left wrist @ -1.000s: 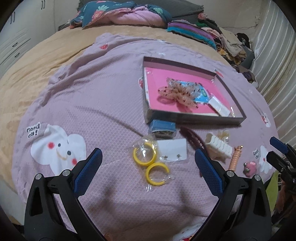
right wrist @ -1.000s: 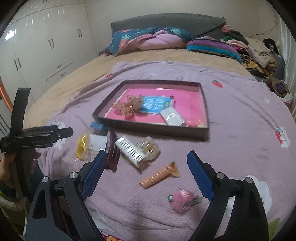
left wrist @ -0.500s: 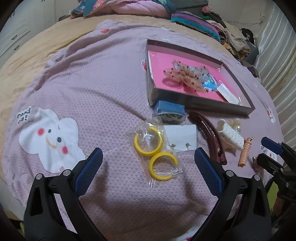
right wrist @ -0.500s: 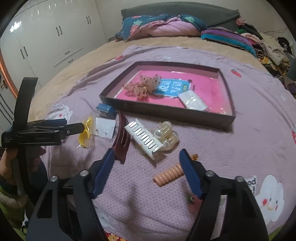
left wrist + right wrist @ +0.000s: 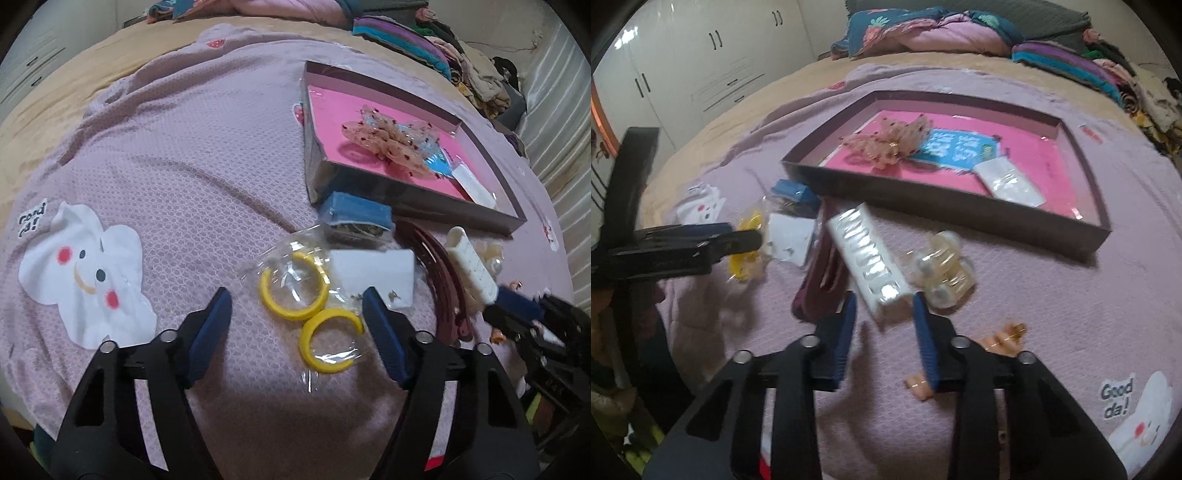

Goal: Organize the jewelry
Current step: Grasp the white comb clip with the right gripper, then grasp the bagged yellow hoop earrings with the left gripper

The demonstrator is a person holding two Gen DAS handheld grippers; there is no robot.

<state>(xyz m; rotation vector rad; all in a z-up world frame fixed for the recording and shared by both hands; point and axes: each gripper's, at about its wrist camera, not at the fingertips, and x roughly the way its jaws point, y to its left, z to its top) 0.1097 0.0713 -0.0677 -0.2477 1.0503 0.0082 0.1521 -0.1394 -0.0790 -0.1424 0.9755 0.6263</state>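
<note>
Bedroom, white wardrobes on the left, folded clothes piled far right. Work surface is a bed under a lilac waffle-knit blanket (image 5: 177,177) with cartoon cloud prints.

Your left gripper (image 5: 297,308) has just been closing; its jaws stand partly apart around two yellow plastic hoop earrings in clear bags (image 5: 295,290), pads not yet pressing. A white earring card (image 5: 373,273) lies just right of them, almost touching the right fingertip.

Your right gripper (image 5: 884,308) has also been closing, now narrow, its tips at the near end of a white ribbed plastic hair claw (image 5: 868,254). That end sits between the jaws; motion blur hides whether the pads touch.

The shallow dark-walled box with a pink floor (image 5: 945,206) sits far centre, already holding a peach mesh bow, a blue card and a white packet.

Risks, as judged:
- Slippery bag film may slide out of the left pads, or you pinch only film and the hoops dangle.
- The left pad may snag the white card too.
- The right grip is at the claw's very end; it may pivot or pop free on lifting.
- A dark maroon hair clip (image 5: 822,280) touches the claw and may drag along.
</note>
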